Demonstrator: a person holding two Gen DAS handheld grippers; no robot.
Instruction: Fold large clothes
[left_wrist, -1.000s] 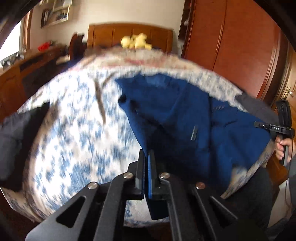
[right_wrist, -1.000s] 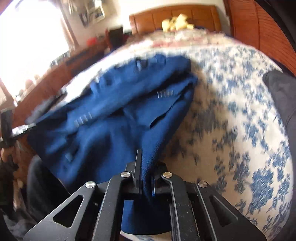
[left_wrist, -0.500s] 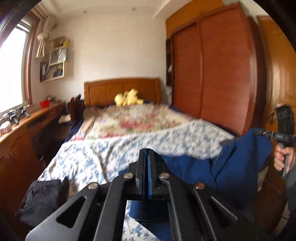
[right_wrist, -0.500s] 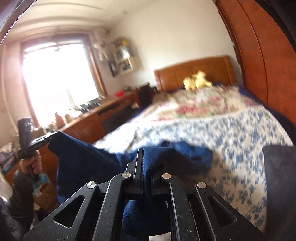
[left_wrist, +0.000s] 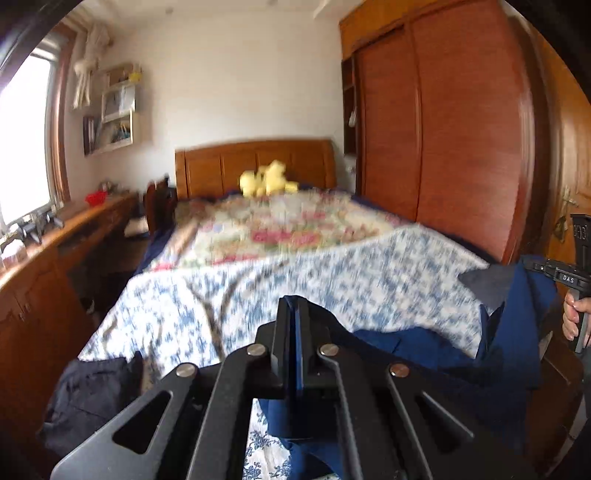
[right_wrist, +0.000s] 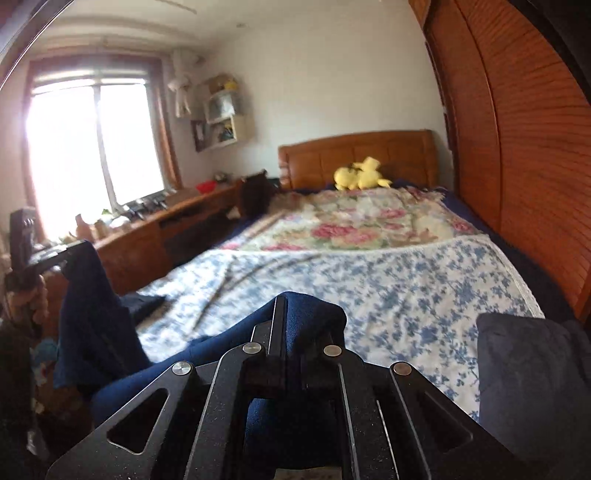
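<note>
A large navy blue garment hangs stretched between my two grippers at the foot of the bed. My left gripper is shut on one edge of it; blue cloth shows as a thin line between the fingers and hangs below. My right gripper is shut on the other edge, with the navy blue garment bunched over its tips. In the left wrist view the right gripper shows at the far right, held by a hand. In the right wrist view the left gripper shows at the far left.
A dark garment lies on the bed's near left corner; a dark grey one lies near the right edge. Yellow plush toys sit by the headboard. A wooden wardrobe lines the right side, a wooden desk the left.
Both grippers have risen, lifting the navy garment off the bedspread; it now hangs between them instead of lying spread. Both views have tilted up from the bed to the room.
</note>
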